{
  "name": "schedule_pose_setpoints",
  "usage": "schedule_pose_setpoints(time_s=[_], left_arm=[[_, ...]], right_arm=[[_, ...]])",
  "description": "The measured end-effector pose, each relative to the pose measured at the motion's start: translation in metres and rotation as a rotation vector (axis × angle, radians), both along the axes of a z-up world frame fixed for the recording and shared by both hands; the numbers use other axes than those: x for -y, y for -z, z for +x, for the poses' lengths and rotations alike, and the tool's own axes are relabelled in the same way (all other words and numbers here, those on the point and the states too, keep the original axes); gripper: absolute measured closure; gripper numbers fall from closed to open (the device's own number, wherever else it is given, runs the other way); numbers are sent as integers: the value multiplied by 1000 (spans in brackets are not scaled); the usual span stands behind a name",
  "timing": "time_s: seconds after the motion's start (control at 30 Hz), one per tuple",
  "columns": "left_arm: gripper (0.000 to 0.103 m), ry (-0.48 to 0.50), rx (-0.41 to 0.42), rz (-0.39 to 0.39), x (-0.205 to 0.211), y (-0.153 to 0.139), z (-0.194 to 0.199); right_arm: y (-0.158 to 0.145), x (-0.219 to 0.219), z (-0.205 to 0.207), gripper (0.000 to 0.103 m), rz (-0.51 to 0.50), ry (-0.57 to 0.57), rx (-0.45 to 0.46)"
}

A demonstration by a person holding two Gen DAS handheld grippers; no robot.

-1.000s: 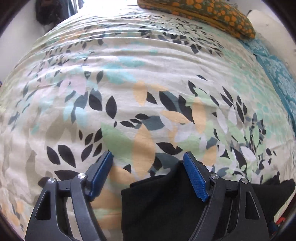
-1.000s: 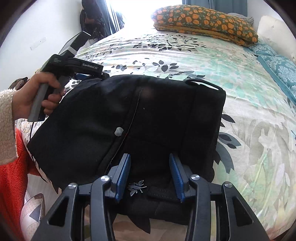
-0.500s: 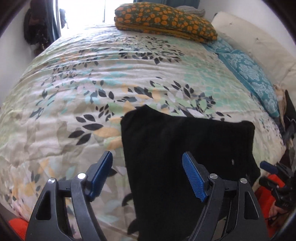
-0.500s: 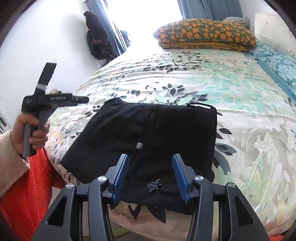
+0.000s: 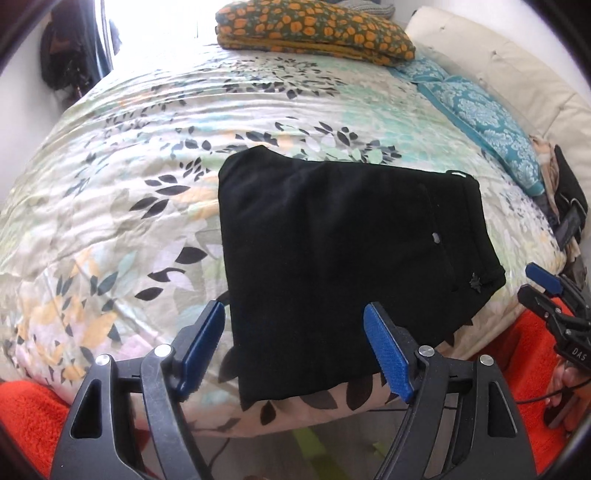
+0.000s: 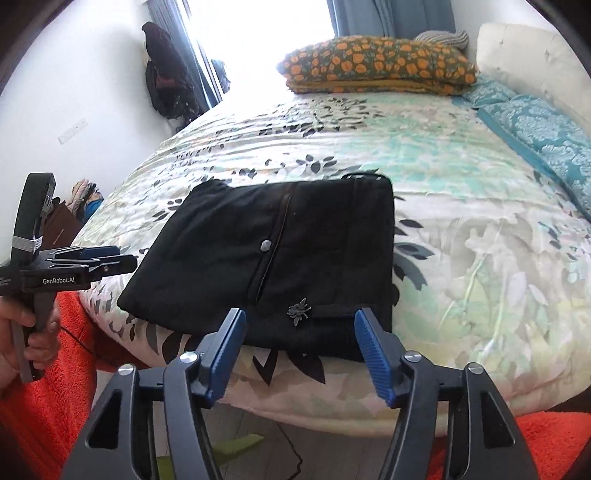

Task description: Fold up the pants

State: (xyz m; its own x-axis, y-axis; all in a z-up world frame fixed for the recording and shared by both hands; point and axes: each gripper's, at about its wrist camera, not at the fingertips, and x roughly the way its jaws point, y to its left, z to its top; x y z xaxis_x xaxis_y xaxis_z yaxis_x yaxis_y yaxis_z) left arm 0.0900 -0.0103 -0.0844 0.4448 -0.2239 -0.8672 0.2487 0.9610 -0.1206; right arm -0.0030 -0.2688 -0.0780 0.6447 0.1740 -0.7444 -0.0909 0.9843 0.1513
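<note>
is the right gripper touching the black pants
Apart. The right wrist view shows the right gripper open, its jaws held off the bed edge, short of the folded black pants.

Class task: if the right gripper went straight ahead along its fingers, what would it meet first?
Probably the folded black pants near the bed's edge; the open right gripper points at their near hem, though depth is uncertain.

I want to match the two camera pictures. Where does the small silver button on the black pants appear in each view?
Left wrist: the silver button sits right of centre on the black pants.
Right wrist: the button sits left of centre, beside the dark seam.
Shared landmark: the orange-flowered pillow at the far end of the bed.
</note>
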Motion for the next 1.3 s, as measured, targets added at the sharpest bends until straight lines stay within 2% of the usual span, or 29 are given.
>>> schedule_pose_setpoints(time_s=[0.17, 0.53, 0.7, 0.93, 1.07, 1.3], left_arm=[[23, -14, 23, 60, 4, 2, -7], [23, -3, 54, 142, 6, 3, -13], [23, -4, 53, 147, 6, 3, -14], [23, -26, 78, 113, 1, -1, -16], [23, -35, 83, 117, 2, 0, -16], [23, -43, 66, 120, 0, 4, -15]], right_arm=[[-13, 3, -3, 34, -35, 36, 61], [-4, 0, -2, 31, -52, 35, 45], [-1, 2, -2, 31, -47, 38, 34], [-1, 0, -2, 31, -50, 36, 45], [1, 2, -3, 26, -48, 38, 44], [1, 10, -2, 26, -24, 60, 39]])
